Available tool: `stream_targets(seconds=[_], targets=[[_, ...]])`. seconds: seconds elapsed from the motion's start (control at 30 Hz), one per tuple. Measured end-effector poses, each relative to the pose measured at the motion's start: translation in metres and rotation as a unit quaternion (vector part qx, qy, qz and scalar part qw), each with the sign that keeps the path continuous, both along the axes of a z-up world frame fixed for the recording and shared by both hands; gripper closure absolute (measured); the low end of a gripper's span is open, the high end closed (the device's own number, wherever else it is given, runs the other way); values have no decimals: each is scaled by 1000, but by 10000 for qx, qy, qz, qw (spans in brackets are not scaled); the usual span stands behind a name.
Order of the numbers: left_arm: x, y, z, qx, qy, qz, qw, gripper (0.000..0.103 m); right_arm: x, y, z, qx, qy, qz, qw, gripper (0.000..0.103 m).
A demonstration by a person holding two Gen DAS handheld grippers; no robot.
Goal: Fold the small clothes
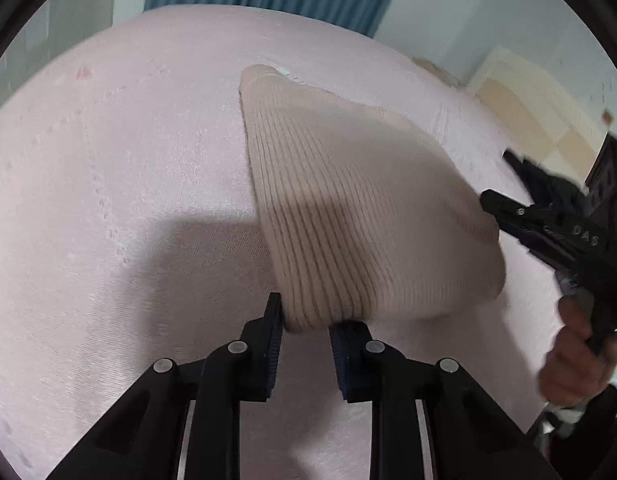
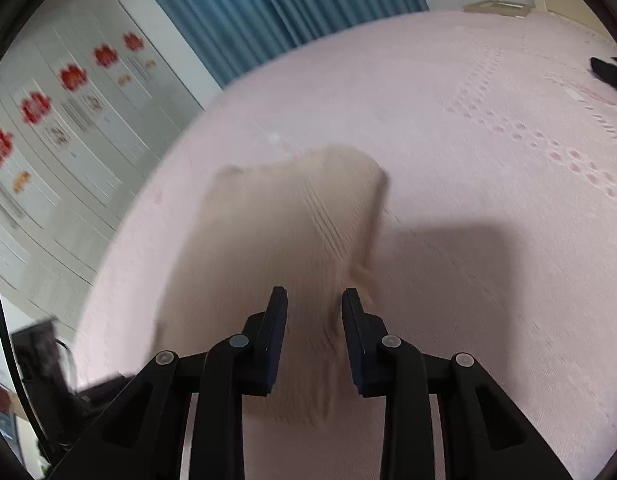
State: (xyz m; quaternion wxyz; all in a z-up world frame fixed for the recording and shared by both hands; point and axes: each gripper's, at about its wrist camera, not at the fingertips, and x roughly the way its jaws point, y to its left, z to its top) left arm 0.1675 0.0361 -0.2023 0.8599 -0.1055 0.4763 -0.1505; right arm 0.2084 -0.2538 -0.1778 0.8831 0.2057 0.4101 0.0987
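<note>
- The pink bedspread covers the whole working surface, bare on the left side, which looks like the room kept for laying the piece flat
- The left gripper comes in low at the near corner of the beige ribbed garment; its fingers are drawn in close with the knit edge tucked between them, and the cloth bunches there, so I judge it a pinch on that corner
- The garment is lifted off the bed between the two tools, its far end drooping toward the spread, probably held up so it can be stretched out before a fold
- From the right gripper's own view, the right gripper has the same garment running between its fingers; the picture is blurred and a gap shows beside the cloth, so I cannot tell whether it pinches
- At the far right of the left view a hand grips that tool's handle, steadying the other edge
- A dark item lies well apart at the bed's right edge, too small to name
</note>
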Motion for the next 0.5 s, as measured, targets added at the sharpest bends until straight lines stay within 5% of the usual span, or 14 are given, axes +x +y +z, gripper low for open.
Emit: stream_targets(seconds=[0.07, 0.13, 0.17, 0.33, 0.4, 0.5], targets=[[-1, 5, -1, -157, 10, 34, 9999, 82, 11, 2, -2, -76, 40, -18, 10000, 74], [-3, 8, -4, -243, 32, 60, 9997, 82, 25, 4, -13, -193, 301, -22, 9994, 90], [-3, 11, -6, -286, 57, 70, 9995, 83, 30, 5, -16, -225, 372, 15, 9991, 90], [-6, 19, -12, -382, 87, 55, 9992, 83, 16, -14, -12, 139, -117, -93, 9998, 92], [-6, 20, -15, -388, 164, 14, 9991, 81, 24, -11, -29, -270, 344, -136, 9990, 93], [-10, 25, -14, -251, 250, 17, 9994, 70, 22, 0, -26, -674, 308, -22, 9973, 91]])
